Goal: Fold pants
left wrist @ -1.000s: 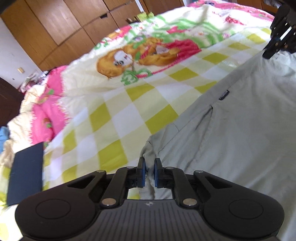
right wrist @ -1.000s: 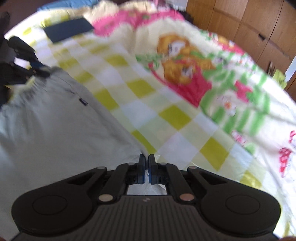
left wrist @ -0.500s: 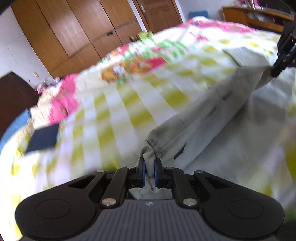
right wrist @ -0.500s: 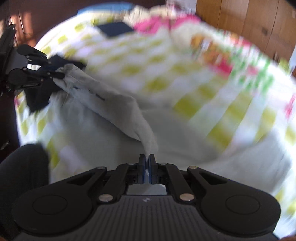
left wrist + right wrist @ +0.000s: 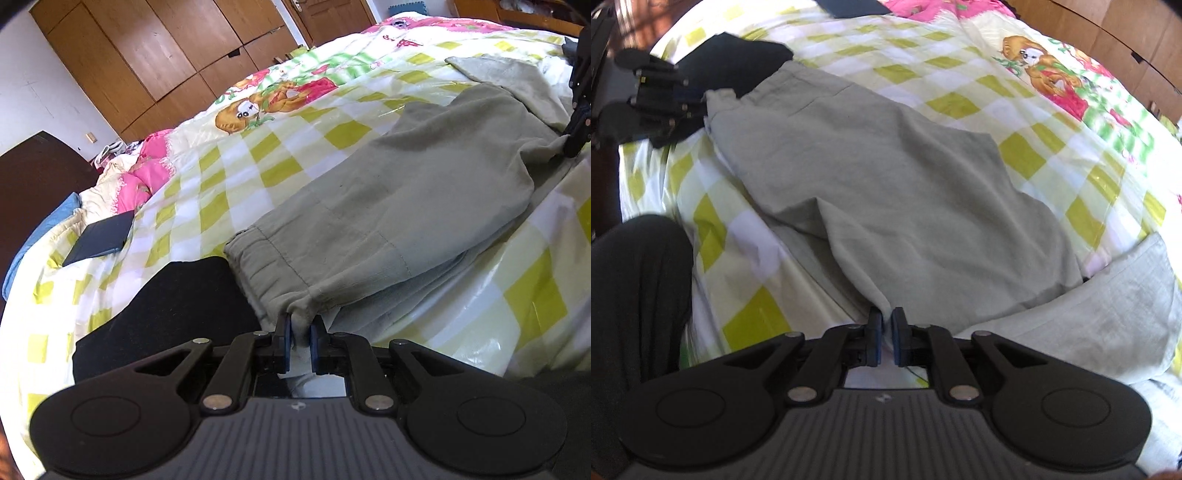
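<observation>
Left claw (image 5: pixel 300 341), its blue pads parting yet with the gathered waistband corner of the grey-green pants (image 5: pixel 388 206) between them and touching, and right claw (image 5: pixel 885 341), likewise easing apart around a pinched fold of the same cloth, as the pair lay one half of the garment over the other on a checked yellow-and-white bedspread (image 5: pixel 1027 147); the fold along the length looks just set down, so the step in hand reads as the release. Ahead of the right claw the pants spread flat toward the left claw at the far waistband end, with a leg end (image 5: pixel 1108 302) lying loose just to its right. Beyond the left claw's tips sits a dark garment (image 5: pixel 177 306) beside the waistband, and farther off a dark flat case (image 5: pixel 99 238). The next move would call for letting go cleanly, smoothing the layers, then regripping to bring the legs up toward the waist
</observation>
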`<state>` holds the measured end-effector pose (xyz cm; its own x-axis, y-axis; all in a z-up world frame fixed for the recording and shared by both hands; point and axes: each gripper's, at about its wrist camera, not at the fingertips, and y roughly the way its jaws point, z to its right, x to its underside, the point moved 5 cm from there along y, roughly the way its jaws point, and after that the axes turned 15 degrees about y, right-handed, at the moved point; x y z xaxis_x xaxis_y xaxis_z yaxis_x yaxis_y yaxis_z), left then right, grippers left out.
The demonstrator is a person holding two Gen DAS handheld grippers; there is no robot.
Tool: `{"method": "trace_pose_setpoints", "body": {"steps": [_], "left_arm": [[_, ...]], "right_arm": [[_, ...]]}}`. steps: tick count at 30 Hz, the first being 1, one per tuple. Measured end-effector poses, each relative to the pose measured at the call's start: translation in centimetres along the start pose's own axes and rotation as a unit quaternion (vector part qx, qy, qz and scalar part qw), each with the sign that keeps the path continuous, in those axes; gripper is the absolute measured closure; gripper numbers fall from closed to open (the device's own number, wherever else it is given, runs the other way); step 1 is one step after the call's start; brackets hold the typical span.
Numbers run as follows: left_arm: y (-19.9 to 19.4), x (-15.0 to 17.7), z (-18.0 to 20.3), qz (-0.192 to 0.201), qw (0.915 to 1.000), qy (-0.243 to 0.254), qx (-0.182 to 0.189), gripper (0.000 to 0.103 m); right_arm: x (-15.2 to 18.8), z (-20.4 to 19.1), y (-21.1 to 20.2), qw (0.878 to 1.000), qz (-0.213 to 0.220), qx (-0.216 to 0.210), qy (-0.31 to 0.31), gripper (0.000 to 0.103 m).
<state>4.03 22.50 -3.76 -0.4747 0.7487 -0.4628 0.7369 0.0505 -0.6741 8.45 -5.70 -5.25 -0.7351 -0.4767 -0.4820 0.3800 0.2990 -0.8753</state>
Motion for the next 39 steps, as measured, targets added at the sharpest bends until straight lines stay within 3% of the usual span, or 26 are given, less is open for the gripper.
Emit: {"method": "trace_pose_setpoints", "body": {"steps": [3, 7, 11, 17, 22, 24, 26, 28, 30, 33, 37, 39], "left_arm": [[0.5, -0.2, -0.2, 0.003, 0.9995, 0.022, -0.021, 0.076], [0.3, 0.5, -1.1, 0.002, 0.9994, 0.015, -0.03, 0.076], [0.9, 3.1, 1.1, -0.04, 0.9961, 0.062, -0.048, 0.075], [-1.3, 3.3, 1.5, -0.047, 0.9966, 0.042, -0.053, 0.073], [-5.8, 0.7, 0.0, 0.018, 0.9964, -0.024, -0.079, 0.073], [-6.3, -0.7, 0.3, 0.047, 0.9954, -0.013, -0.083, 0.073], [-4.8, -1.7, 0.9, 0.049, 0.9951, 0.007, -0.085, 0.073], [-2.1, -1.6, 1.5, 0.028, 0.997, 0.015, -0.07, 0.073], [0.3, -0.1, 2.1, -0.019, 0.9986, 0.021, -0.045, 0.073], [0.9, 2.1, 3.6, -0.059, 0.9972, 0.039, -0.025, 0.073], [-0.9, 1.1, 3.4, -0.049, 0.9984, 0.018, -0.022, 0.073], [-1.8, -1.1, 3.1, -0.026, 0.9993, 0.007, -0.025, 0.073]], "right_arm": [[-0.3, -0.4, 0.2, 1.0, 0.006, 0.013, -0.01, 0.094], [-0.1, -1.4, -0.1, 1.0, 0.004, 0.013, -0.024, 0.095], [1.2, -2.0, 1.0, 0.999, -0.013, 0.019, -0.033, 0.092], [1.5, -2.4, 0.0, 0.999, 0.004, 0.016, -0.038, 0.085], [1.6, -2.5, 0.0, 1.0, 0.016, 0.007, -0.025, 0.084], [1.5, -2.6, 0.2, 1.0, 0.017, 0.005, -0.024, 0.084], [1.5, -2.5, 0.2, 1.0, 0.02, 0.003, -0.019, 0.083], [1.5, -2.2, -0.1, 1.0, 0.023, 0.001, -0.005, 0.081], [1.7, -1.6, -0.7, 1.0, 0.024, -0.002, 0.011, 0.076], [1.8, 0.4, -2.2, 0.998, 0.036, -0.002, 0.05, 0.074], [0.8, 5.6, -3.7, 0.987, 0.066, 0.014, 0.143, 0.072], [-0.2, 9.0, -3.8, 0.979, 0.076, 0.036, 0.186, 0.06]]}}
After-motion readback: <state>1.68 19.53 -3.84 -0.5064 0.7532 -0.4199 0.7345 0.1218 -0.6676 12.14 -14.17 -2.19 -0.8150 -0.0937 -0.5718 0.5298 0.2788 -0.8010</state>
